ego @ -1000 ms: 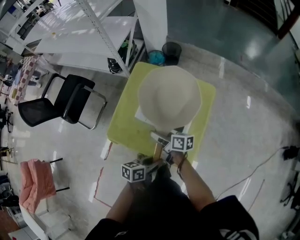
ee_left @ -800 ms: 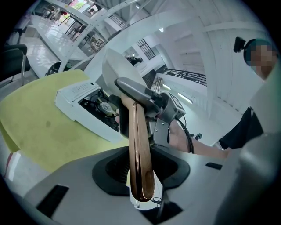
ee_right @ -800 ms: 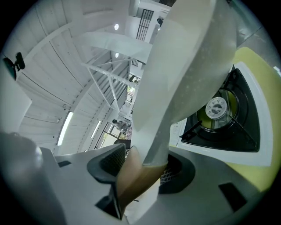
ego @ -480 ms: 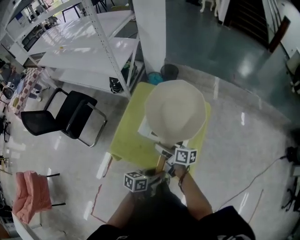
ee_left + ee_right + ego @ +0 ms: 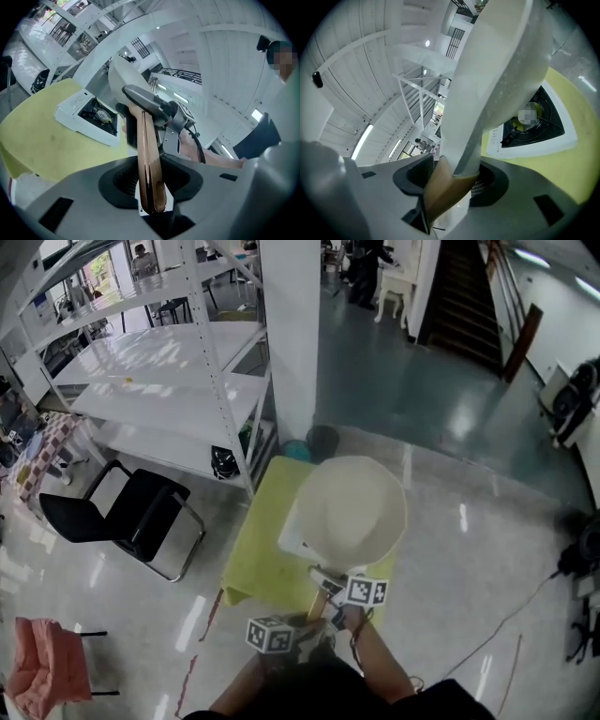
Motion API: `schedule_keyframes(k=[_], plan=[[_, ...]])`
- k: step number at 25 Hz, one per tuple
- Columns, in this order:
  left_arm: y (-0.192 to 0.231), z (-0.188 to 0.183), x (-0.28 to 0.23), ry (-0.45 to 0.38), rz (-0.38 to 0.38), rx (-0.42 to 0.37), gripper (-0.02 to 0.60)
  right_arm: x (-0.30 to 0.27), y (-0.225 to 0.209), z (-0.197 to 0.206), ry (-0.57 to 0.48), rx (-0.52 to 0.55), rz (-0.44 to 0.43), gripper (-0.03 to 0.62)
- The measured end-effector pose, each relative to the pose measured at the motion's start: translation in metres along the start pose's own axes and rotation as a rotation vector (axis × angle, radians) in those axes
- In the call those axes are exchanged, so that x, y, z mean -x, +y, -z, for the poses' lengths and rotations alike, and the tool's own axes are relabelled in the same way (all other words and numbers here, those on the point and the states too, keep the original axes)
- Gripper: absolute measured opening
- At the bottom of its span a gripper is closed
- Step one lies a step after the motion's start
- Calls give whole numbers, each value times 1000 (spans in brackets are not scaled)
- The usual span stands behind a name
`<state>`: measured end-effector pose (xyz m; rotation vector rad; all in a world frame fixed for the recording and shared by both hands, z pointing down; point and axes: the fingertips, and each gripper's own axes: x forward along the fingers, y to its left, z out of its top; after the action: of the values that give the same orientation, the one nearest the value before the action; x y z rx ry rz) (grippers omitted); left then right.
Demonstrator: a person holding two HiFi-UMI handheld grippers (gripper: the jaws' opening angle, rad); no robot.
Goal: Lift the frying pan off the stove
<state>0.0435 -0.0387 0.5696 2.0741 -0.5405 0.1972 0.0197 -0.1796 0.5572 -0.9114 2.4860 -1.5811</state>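
The cream frying pan (image 5: 352, 512) hangs tilted in the air above the white single-burner stove (image 5: 289, 538), which stands on the yellow-green table (image 5: 253, 563). Both grippers hold its brown wooden handle (image 5: 149, 159). My left gripper (image 5: 283, 629) is shut on the handle's end. My right gripper (image 5: 349, 592) is shut on it closer to the pan, where the wood meets the pan's neck (image 5: 466, 154). The pan's underside (image 5: 497, 79) fills the right gripper view, with the burner (image 5: 532, 119) bare below it. In the left gripper view the stove (image 5: 89, 115) lies off to the left.
A black chair (image 5: 131, 517) stands left of the table. White metal shelving (image 5: 169, 381) and a white pillar (image 5: 291, 334) rise behind it, with a dark bin (image 5: 323, 439) at the pillar's foot. A pink cloth (image 5: 42, 671) hangs at the lower left. A cable (image 5: 506, 615) crosses the floor at right.
The head view has swung upward, so more of the room shows and the pan and grippers sit lower and smaller in it. Both grips on the handle look unchanged.
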Motion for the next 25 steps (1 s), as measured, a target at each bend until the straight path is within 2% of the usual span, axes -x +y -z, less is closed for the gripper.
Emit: schedule_keyframes(k=[9, 12, 17, 25], plan=[[-20, 11, 33, 14, 27, -64, 172, 6, 37, 19, -57, 0, -25, 230], [-22, 21, 38, 20, 30, -58, 171, 13, 40, 24, -57, 26, 8, 232], [-21, 32, 48, 33, 32, -64, 172, 10, 48, 37, -75, -8, -37, 230], [-22, 37, 53, 28, 40, -65, 172, 9, 53, 44, -57, 13, -19, 230]])
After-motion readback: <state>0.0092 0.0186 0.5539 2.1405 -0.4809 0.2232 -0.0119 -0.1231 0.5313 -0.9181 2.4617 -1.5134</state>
